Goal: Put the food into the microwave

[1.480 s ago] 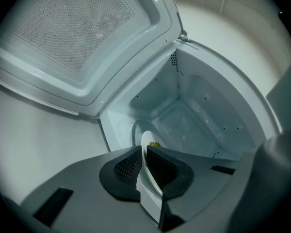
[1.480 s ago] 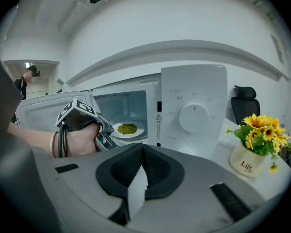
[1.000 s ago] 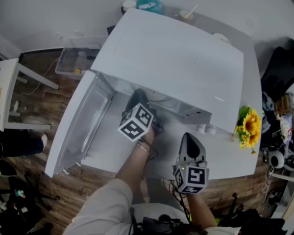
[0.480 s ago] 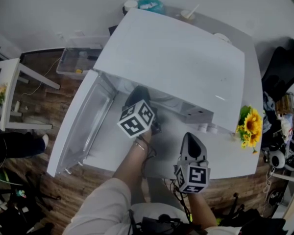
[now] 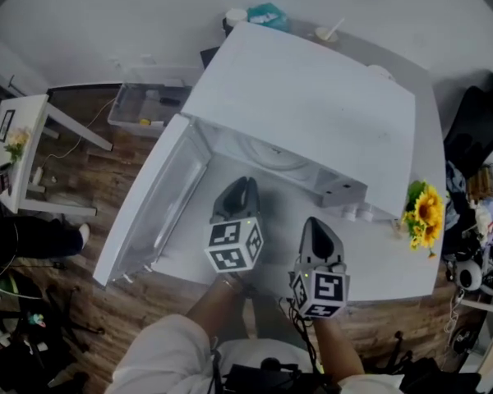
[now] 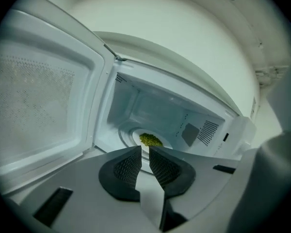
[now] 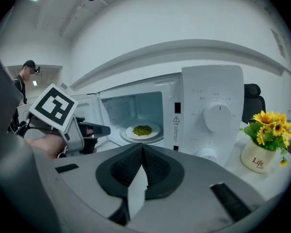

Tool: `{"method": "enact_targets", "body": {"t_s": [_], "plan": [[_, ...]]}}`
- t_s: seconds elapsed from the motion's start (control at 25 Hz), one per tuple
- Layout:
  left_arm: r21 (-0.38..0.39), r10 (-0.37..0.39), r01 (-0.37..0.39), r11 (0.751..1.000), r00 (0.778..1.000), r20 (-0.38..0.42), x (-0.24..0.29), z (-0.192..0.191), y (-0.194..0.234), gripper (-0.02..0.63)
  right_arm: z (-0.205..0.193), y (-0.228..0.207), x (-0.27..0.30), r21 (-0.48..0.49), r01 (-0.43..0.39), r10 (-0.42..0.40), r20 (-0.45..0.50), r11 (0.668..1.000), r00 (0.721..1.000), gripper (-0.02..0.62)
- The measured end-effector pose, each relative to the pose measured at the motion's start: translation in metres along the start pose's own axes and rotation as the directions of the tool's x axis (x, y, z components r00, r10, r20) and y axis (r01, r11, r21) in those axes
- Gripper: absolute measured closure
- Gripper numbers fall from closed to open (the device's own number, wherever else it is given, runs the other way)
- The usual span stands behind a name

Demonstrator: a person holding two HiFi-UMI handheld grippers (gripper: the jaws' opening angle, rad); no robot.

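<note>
Left fingers [image 6: 127, 168] just opening, narrow gap, empty; right fingers [image 7: 157, 171] pressed together, empty.

White table [image 5: 386, 257] w/ the microwave [image 5: 304, 109] taking up most of it, door swung open to the left. Sunflower pot [image 5: 419, 216] sits at the right edge, just beside the microwave's knob side. Far edge, behind the microwave: white cup [image 5: 236, 15], smth teal [image 5: 267, 13], and a cup w/ a stick [image 5: 327, 33] in it. Wood floor [image 5: 82, 187] on the left, w/ a clear bin [image 5: 144, 109] on it.
</note>
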State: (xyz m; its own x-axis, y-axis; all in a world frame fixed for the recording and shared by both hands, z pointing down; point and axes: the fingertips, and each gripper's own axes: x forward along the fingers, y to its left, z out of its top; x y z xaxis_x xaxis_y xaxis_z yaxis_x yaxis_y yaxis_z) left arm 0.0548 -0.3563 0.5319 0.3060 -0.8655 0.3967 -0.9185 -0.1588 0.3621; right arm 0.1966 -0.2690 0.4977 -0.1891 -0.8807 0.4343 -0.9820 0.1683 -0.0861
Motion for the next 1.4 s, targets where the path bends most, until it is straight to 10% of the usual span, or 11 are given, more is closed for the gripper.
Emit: {"method": "enact_targets", "body": {"t_s": [0.96,1.4], "plan": [[0.275,-0.133,0.106,0.955,0.988,0.081,-0.131,0.061,-0.059,0.595,0.059,0.049,-0.04,0.025,-0.025,0.021,0.144,0.999,0.989,0.575],[0.253,-0.172,0.135,0.958,0.976,0.134,-0.138,0.077,-0.079,0.595,0.083,0.053,-0.056,-0.016,-0.048,0.05,0.188,0.999,0.981,0.575]]}}
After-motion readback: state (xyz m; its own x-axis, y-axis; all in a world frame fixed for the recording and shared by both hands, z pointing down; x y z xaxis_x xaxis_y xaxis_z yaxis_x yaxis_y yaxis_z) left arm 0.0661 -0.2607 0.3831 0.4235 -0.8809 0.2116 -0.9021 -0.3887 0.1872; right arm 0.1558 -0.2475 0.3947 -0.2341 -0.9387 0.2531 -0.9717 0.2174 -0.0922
